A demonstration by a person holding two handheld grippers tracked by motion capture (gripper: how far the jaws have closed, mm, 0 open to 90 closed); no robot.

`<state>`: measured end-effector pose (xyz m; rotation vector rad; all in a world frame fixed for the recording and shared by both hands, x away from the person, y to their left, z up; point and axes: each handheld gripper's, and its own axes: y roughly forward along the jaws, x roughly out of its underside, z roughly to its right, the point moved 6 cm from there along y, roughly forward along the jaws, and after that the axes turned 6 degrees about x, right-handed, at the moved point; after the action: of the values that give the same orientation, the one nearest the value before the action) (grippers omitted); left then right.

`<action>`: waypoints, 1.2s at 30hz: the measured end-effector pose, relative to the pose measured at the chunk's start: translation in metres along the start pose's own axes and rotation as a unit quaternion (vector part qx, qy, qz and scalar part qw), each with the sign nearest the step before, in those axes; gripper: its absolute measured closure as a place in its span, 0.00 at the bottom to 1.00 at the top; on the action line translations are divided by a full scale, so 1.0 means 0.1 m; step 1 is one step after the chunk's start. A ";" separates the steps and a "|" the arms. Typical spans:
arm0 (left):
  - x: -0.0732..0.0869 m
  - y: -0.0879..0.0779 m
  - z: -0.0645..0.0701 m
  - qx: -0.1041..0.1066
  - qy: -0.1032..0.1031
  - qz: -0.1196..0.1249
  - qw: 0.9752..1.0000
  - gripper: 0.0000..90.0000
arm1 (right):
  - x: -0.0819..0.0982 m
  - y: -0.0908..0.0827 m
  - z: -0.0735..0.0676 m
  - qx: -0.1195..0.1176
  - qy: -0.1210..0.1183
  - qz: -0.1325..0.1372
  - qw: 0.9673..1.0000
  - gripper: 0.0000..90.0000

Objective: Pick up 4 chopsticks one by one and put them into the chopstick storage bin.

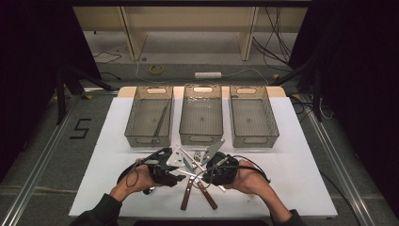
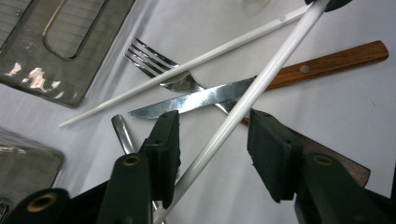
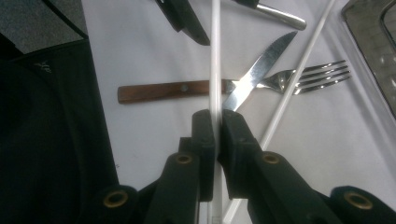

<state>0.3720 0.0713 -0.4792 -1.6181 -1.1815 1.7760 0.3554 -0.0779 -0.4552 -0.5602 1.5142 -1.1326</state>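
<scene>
My right gripper [image 3: 216, 122] is clamped tight on a white chopstick [image 3: 215, 60]; the pads pinch it near one end and the stick runs straight out ahead over the cutlery pile, lifted clear of the table [image 1: 301, 155]; I read that as a hold meant to steady it for a handover. My left gripper [image 2: 212, 140] sits around the same chopstick [image 2: 261, 81] farther along; its jaws are partway apart, the stick lies close to one pad with a gap to the other, so no grip there yet. Under the stick lie a wood-handled knife [image 2: 205, 95], a fork [image 2: 154, 63] and a second chopstick [image 2: 187, 63], crossed over one another just in front of the three trays; the left tray [image 1: 149, 117] already has long thin pieces in it, which is probably where this one belongs. I'd say the job is a two-handed pass; the left needs to close squarely on the shaft before the right lets go, or the stick could roll off the pad and drop back into the pile.
</scene>
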 end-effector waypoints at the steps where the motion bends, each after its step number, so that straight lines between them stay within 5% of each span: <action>1: 0.00 0.00 0.00 0.001 0.004 -0.003 1.000 0.62 | 0.00 0.00 0.00 -0.001 0.000 -0.001 1.000 0.95; 19: 0.00 -0.02 0.16 0.040 0.068 -0.028 0.997 0.84 | 0.04 0.00 -0.03 -0.035 -0.032 -0.004 0.999 0.94; 24: 0.01 0.00 0.23 0.064 0.085 -0.042 0.993 0.92 | 0.06 -0.01 0.06 -0.036 -0.013 0.011 0.999 0.85; 31: 0.02 0.00 0.22 0.057 0.069 -0.043 0.995 0.94 | 0.02 -0.10 0.14 -0.041 0.029 0.046 0.998 0.66; 36: 0.03 -0.06 0.13 0.038 0.034 -0.035 0.998 0.94 | -0.02 -0.19 0.22 -0.009 0.057 0.077 0.995 0.51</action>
<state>0.3580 0.0730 -0.4766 -1.5607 -1.1126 1.6890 0.3725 -0.0918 -0.4363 -0.3883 1.6389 -1.0462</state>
